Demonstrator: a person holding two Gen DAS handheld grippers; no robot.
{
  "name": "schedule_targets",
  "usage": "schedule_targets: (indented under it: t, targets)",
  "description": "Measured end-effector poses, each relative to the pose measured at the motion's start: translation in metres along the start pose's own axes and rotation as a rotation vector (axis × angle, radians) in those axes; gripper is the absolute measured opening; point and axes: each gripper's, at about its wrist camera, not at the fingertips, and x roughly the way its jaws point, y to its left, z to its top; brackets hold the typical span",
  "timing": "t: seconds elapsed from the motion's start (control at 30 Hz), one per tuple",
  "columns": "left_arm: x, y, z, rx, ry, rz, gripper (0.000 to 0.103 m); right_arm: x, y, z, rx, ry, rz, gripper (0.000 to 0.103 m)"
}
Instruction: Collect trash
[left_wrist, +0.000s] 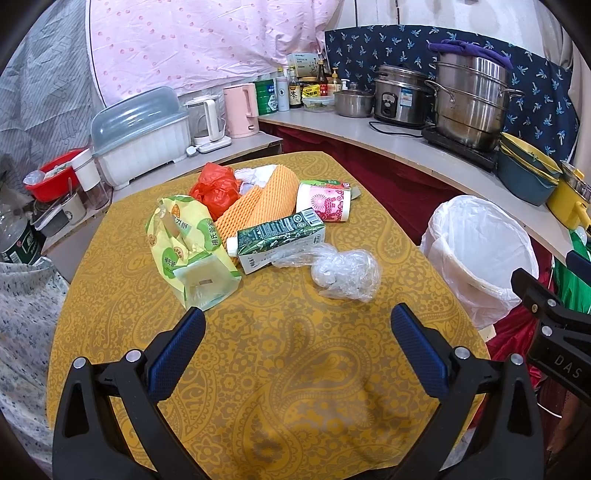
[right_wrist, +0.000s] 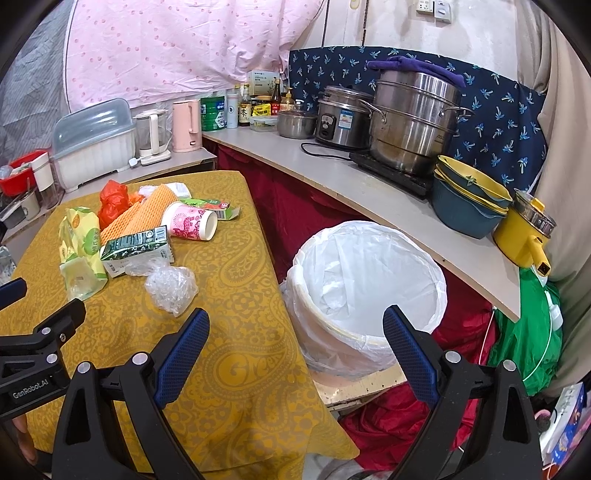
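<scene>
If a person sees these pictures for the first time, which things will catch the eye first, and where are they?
First comes the heap of trash in the middle of the yellow patterned tablecloth: a crumpled red plastic bag, an orange foam net sleeve, a dark green drink carton and a clear crumpled plastic bag nearest the camera. Right of the table stands a white-lined round waste bin, open and seemingly empty. Both tools, left and right, are open and hold nothing.

The left wrist view looks forward and down over the desk (left_wrist: 295, 369), trash pile ahead of its tongs (left_wrist: 297, 332). The right wrist view faces likewise from further right, above the bin (right_wrist: 369, 280). Both share pile, bin and counter.
</scene>
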Motion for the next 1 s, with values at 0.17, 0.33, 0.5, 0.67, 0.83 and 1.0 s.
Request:
schedule_targets:
  t: [0.17, 0.33, 0.5, 0.67, 0.83, 1.0]
  targets:
    - [0.003, 0.007, 0.001, -0.027, 0.008, 0.002, 0.096, 0.005, 0.005, -0.001, -0.006, 0.010, 0.006, 0.091]
    - [0.012, 0.023, 0.004, -0.066, 0.021, 0.018, 0.096, 0.019, 0.018, -0.001, -0.009, 0.028, 0.038, 0.091]
    - [0.031, 0.048, 0.008, -0.120, 0.051, 0.048, 0.096, 0.033, 0.039, 0.002, -0.018, 0.035, 0.090, 0.091]
    - [0.053, 0.077, 0.012, -0.169, 0.075, 0.078, 0.096, 0.060, 0.068, 0.007, -0.041, 0.057, 0.146, 0.091]
    - [0.080, 0.106, 0.019, -0.210, 0.091, 0.114, 0.096, 0.090, 0.095, 0.015, -0.057, 0.080, 0.195, 0.091]
    - [0.106, 0.127, 0.027, -0.244, 0.104, 0.107, 0.096, 0.124, 0.118, 0.021, -0.051, 0.121, 0.236, 0.091]
